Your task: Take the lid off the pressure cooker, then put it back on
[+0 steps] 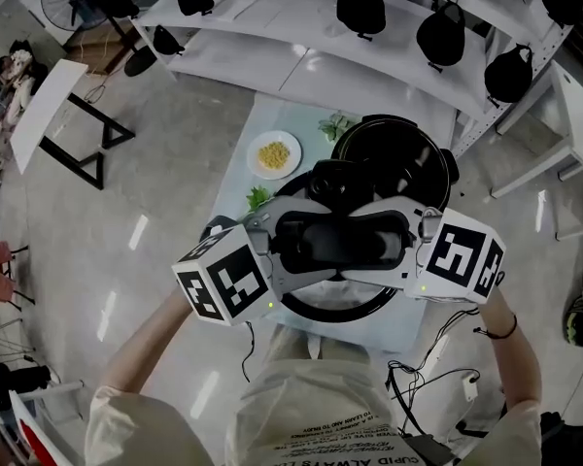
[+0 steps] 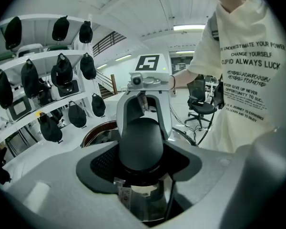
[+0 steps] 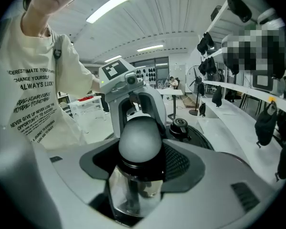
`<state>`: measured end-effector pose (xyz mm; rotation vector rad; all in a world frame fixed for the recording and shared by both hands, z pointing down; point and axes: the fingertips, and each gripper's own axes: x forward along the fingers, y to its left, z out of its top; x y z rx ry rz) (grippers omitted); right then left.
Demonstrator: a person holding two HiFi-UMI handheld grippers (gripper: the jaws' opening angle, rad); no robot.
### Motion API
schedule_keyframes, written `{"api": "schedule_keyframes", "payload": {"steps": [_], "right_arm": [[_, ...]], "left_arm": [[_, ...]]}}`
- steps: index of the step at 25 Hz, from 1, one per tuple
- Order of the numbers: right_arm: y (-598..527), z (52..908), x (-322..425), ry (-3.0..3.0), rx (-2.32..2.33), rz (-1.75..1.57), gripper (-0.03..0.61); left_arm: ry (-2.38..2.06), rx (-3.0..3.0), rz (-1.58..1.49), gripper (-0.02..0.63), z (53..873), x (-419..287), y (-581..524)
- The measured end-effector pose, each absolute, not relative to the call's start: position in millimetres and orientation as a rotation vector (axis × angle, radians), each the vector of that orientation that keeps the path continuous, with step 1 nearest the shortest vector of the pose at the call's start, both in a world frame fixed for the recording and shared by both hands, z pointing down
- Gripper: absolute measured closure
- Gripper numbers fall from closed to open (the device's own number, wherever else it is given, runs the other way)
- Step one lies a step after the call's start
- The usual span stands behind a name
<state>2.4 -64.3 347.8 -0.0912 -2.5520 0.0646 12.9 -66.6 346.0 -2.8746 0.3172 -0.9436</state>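
Seemingly past the lifting-off step, with the lid held at the centre of the frame, off the open cooker just up and to the right of it on the surface. Gripped on opposite sides by the left claw and the right claw, each spread wide yet closed on it, the knob between them. Next, most likely: carry back up and right over the cooker, keep both sides level, centre rim over rim, lower gently, and loosen neither claw until fully seated.
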Motion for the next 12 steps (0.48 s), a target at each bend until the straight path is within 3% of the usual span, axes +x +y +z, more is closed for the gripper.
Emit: {"api": "schedule_keyframes", "payload": {"steps": [12], "right_arm": [[-22.9, 369.6, -57.6, -2.533, -0.075, 0.081, 0.304]], "left_arm": [[0.292, -2.877, -0.971, 0.328, 368.1, -47.3, -25.1]]}}
